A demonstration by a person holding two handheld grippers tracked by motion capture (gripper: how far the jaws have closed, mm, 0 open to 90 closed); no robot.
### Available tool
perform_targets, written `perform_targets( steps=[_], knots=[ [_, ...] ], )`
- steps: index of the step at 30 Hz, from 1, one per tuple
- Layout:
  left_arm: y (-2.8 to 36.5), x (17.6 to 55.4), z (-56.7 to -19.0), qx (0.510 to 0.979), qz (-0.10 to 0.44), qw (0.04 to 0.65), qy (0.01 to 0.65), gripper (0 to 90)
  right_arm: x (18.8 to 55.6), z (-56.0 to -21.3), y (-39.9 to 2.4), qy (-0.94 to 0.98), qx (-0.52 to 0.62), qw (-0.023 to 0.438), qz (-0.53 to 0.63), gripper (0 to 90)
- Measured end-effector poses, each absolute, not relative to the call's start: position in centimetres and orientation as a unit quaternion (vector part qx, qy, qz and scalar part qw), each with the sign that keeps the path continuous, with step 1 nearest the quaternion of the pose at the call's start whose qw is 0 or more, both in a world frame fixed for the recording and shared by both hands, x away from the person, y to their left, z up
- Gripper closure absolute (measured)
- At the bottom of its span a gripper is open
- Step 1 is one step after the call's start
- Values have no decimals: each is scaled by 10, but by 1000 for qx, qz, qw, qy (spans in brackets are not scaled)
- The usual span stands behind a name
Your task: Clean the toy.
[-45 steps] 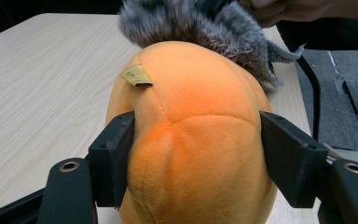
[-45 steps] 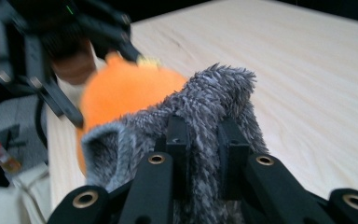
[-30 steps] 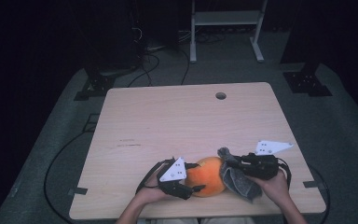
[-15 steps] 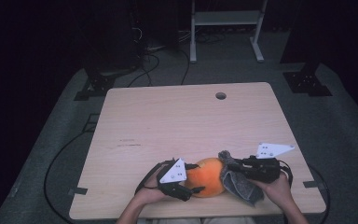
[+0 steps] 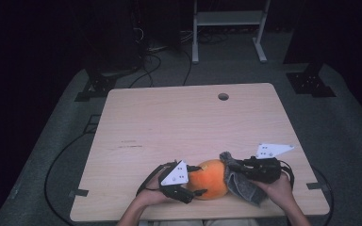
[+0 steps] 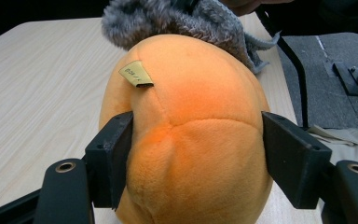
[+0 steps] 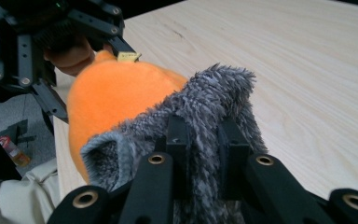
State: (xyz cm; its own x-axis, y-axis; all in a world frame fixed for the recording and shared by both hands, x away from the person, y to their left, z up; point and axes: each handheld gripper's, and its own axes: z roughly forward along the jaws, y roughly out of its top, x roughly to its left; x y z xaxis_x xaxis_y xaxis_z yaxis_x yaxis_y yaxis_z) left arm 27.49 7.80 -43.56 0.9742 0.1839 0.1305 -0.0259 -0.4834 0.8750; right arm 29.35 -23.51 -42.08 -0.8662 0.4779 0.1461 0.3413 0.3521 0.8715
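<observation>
Risk here is mostly slip and tear, not collision. Orange plush (image 5: 209,179) sits at the near edge of the table (image 5: 179,122), between both hands. Left gripper (image 6: 198,154) has its jaws clamped on the plush's rounded end; in the left gripper view both pads dent the fabric either side of the seam. Right gripper (image 7: 205,135) is pinched nearly together on a fold of the grey fuzzy cover (image 7: 214,98), which drapes over the far end of the plush.

Failure modes as I see them:
- Left grip is on a smooth, squashy dome. Pull hard on the cover and the plush could squirt out of the jaws.
- Right jaws hold only a thin bunch of pile. Fibres may slide through, so the cover drops mid-move.
- Cover could bunch at the widest part of the plush and jam.
- Small yellow tag (image 6: 136,73) may snag the cover's edge.
- Plush is close to the table edge; a lost grip probably sends it onto the person's lap or the floor.

Can't tell whether the cover is a sleeve or loose cloth; its opening is hidden.
</observation>
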Motion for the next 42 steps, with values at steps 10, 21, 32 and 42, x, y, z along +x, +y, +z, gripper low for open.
perform_targets(
  steps=[10, 21, 32, 42],
  knots=[
    [73, 272, -435, 855, 109, 506, 30, 291, 297, -419, -243, 801, 262, 57, 536, 772],
    [67, 275, -434, 857, 122, 494, 75, 261, 296, -425, -245, 805, 272, 44, 525, 771],
    [63, 270, -435, 861, 188, 473, 15, 319, 298, -415, -225, 804, 236, 53, 544, 774],
    [67, 277, -440, 856, 161, 487, 58, 250, 301, -422, -242, 804, 275, 82, 520, 773]
  ],
)
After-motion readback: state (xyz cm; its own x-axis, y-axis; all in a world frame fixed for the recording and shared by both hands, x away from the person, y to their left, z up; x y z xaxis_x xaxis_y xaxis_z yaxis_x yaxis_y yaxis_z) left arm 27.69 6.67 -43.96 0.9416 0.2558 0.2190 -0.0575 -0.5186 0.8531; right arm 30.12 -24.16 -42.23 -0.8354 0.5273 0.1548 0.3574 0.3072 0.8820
